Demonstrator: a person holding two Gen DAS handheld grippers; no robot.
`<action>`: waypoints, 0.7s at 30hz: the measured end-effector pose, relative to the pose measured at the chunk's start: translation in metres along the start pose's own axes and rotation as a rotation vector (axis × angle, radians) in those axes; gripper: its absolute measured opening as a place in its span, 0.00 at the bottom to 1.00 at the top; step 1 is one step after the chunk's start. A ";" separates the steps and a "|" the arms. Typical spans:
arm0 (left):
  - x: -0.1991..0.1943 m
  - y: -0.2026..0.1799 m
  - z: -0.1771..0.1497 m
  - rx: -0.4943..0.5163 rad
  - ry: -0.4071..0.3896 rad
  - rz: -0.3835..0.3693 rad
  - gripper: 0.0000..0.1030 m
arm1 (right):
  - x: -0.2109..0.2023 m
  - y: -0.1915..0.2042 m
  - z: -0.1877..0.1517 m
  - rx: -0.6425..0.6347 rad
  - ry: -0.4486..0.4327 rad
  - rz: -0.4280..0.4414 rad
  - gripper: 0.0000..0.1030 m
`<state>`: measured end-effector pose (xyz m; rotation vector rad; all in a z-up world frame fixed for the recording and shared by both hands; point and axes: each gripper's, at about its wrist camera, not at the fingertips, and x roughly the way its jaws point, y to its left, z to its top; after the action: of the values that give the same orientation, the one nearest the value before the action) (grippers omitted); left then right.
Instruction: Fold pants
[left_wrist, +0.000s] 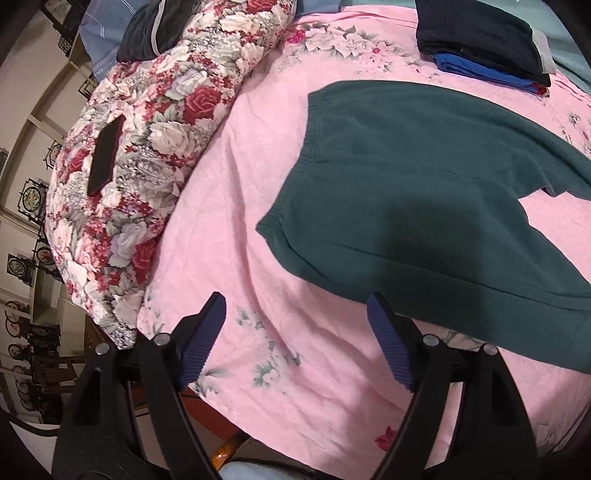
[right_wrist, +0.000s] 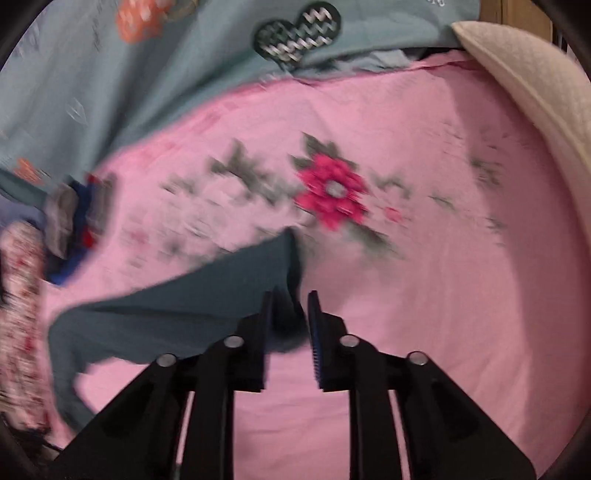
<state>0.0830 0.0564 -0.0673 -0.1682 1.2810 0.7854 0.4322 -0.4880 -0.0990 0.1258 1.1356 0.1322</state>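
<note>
Dark green pants lie spread flat on the pink flowered sheet, elastic waistband toward the left. My left gripper hovers open over the sheet just in front of the pants' near edge, nothing between its fingers. In the blurred right wrist view the end of a leg of the pants reaches in from the left. Its corner lies between the narrowly spaced fingers of my right gripper. A gap still shows between the pads, so I read it as open.
A rolled floral quilt with a flat black object on it lies at the left. Folded dark and blue clothes are stacked at the back right. A teal blanket and a cream pillow border the sheet.
</note>
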 end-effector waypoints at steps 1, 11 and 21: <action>0.001 -0.001 0.000 -0.002 0.007 -0.007 0.78 | 0.011 -0.002 -0.006 -0.026 0.036 -0.114 0.30; 0.019 0.022 0.008 -0.001 -0.026 -0.041 0.84 | -0.027 0.106 -0.055 -0.292 -0.039 0.034 0.44; 0.057 0.026 0.036 0.172 -0.120 -0.208 0.85 | -0.042 0.254 -0.209 -0.689 0.198 0.370 0.44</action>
<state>0.0997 0.1189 -0.0995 -0.1116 1.1891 0.4982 0.2144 -0.2385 -0.1055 -0.2995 1.1965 0.8688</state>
